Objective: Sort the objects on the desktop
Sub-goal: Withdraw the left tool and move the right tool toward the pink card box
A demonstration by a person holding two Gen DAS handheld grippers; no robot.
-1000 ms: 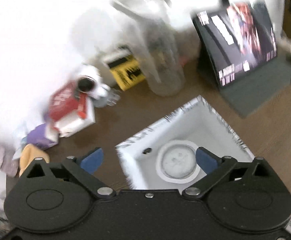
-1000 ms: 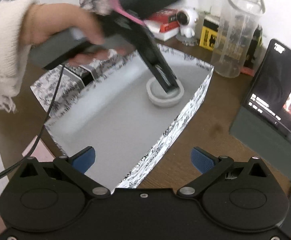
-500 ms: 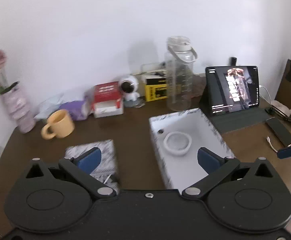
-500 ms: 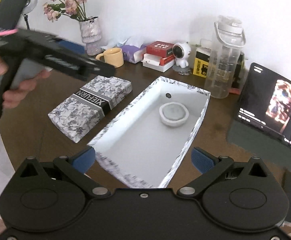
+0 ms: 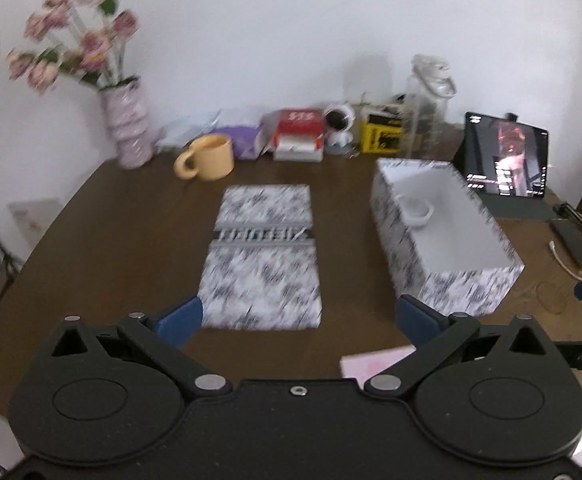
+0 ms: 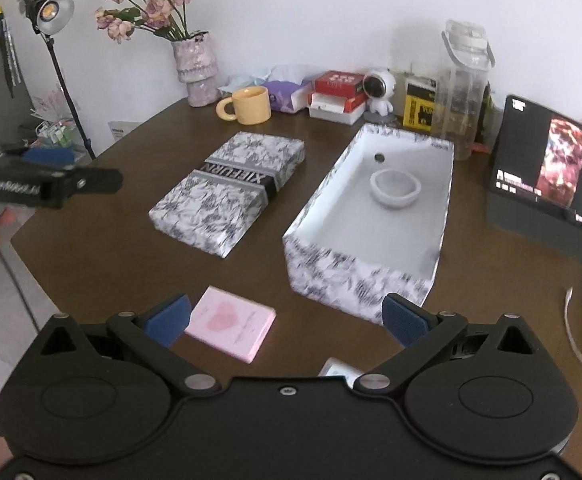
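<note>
Open box (image 6: 371, 248) near table edge, lid (image 6: 227, 188) beside

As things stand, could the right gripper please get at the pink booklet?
Probably yes: the pink booklet lies flat just ahead of the right gripper, whose jaws are open and empty, with nothing between them.

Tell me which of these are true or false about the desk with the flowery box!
1. A small white bowl sits inside the open box. True.
2. The box lid covers the box. False: it lies beside it on the table.
3. The mug is yellow. True.
4. The right gripper holds the pink booklet. False: it is open, and the booklet lies on the table.
</note>
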